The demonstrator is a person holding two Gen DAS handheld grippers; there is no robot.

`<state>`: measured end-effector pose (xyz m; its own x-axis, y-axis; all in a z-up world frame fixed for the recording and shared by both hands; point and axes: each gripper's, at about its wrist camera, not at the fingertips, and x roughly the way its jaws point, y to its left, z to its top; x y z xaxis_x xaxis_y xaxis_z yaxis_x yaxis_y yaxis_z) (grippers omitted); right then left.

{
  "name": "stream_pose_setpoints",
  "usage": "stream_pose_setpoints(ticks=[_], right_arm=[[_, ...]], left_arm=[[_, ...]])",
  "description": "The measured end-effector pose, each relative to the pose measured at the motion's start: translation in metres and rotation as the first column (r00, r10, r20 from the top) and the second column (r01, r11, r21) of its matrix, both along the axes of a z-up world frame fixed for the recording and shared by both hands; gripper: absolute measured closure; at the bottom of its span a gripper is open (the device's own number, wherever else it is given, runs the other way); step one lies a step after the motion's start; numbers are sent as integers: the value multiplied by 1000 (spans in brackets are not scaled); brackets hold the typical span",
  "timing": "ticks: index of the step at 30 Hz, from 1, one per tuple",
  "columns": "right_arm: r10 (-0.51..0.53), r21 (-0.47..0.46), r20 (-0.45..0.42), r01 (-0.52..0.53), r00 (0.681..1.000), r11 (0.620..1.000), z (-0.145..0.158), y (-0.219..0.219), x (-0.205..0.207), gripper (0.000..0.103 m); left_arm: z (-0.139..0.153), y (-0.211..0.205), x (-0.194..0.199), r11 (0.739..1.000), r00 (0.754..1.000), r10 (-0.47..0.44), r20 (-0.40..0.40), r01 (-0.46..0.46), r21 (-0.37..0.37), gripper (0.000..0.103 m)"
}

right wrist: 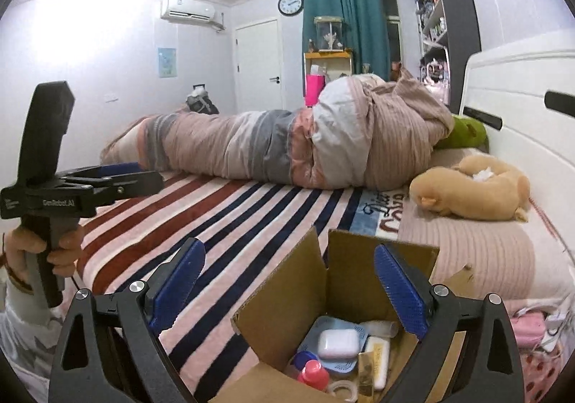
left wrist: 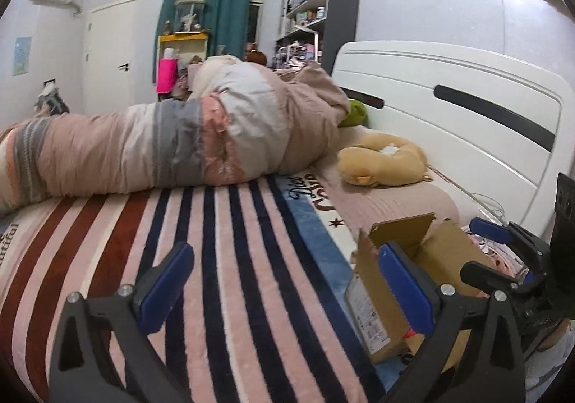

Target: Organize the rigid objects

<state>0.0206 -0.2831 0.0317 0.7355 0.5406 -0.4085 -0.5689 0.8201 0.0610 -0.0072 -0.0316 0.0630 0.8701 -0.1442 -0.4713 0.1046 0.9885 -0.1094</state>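
An open cardboard box [right wrist: 287,295] stands on the striped bed, also in the left wrist view [left wrist: 381,298]. Inside lie a white earbud case [right wrist: 337,343], a red-capped bottle [right wrist: 313,375], a blue perforated piece [right wrist: 325,325], a yellow-white tube [right wrist: 379,360], a tape roll [right wrist: 341,389] and more. My right gripper [right wrist: 289,289] is open and empty, right above the box opening. My left gripper [left wrist: 284,289] is open and empty over the blanket, left of the box. The left gripper also shows in the right wrist view [right wrist: 118,174], and the right gripper in the left wrist view [left wrist: 503,234].
A striped blanket [left wrist: 215,259] covers the bed. A rolled duvet [left wrist: 179,147] lies across the far side. A tan plush toy [right wrist: 470,187] sits by the pillow [right wrist: 485,252] near the white headboard [left wrist: 467,108]. Pink items [right wrist: 528,327] lie at the right edge.
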Motion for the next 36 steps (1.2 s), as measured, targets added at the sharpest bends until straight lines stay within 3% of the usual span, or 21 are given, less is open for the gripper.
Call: stream_pose_setpoints(ticks=[10,36], right_arm=[[-18,33,-24,19,1000,999,-4,-3,2,8],[-18,40,-27,19,999,999,-1,-6,-2,8]], left_arm=[[-4,8,-4,998,999,50,-5,-50,27,1],[-8,7,-6,998,998,58,-3,-58,38,1]])
